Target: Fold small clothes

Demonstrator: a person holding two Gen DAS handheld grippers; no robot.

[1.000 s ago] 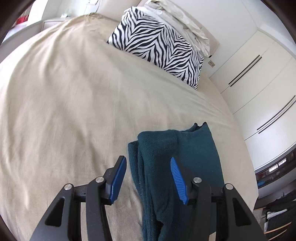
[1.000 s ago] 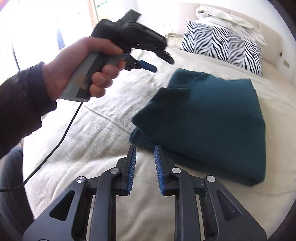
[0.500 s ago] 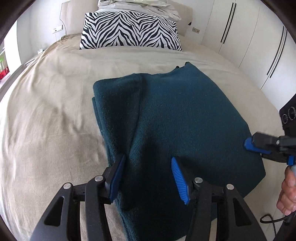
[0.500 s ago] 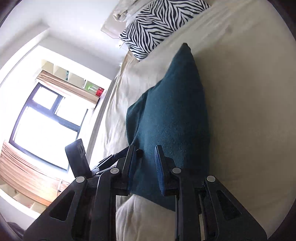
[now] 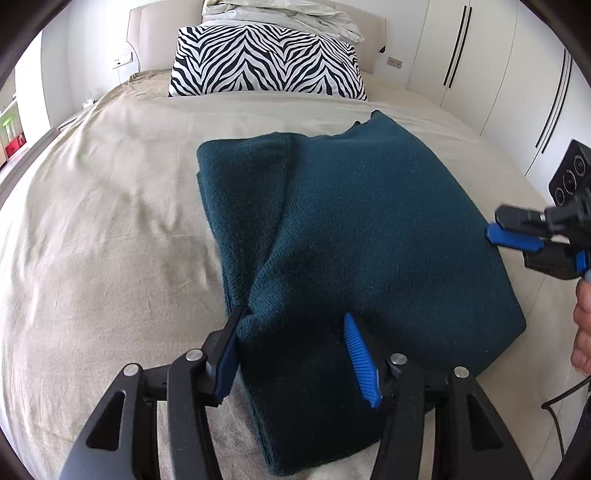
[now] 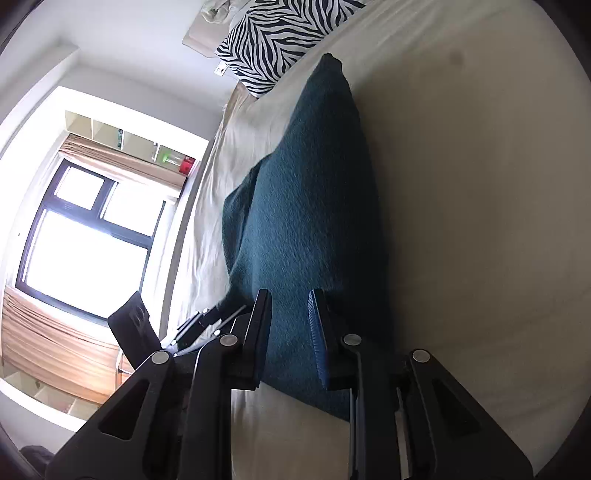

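Nearest, left gripper [image 5: 295, 350] parted over the near edge of the folded teal garment [image 5: 369, 236], one finger touching its fold; right gripper [image 6: 290, 332] narrowly parted with nothing pinched at the garment's side edge; garment flat mid-bed [image 5: 92, 258]; beyond, zebra pillow [image 5: 266, 62] at the headboard.

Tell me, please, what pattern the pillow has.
Black-and-white zebra stripes; the pillow shows best in the left wrist view.

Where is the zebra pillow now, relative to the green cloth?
In the left wrist view the zebra pillow stands at the bed's far end against the headboard, well behind the folded dark green cloth, apart from it.
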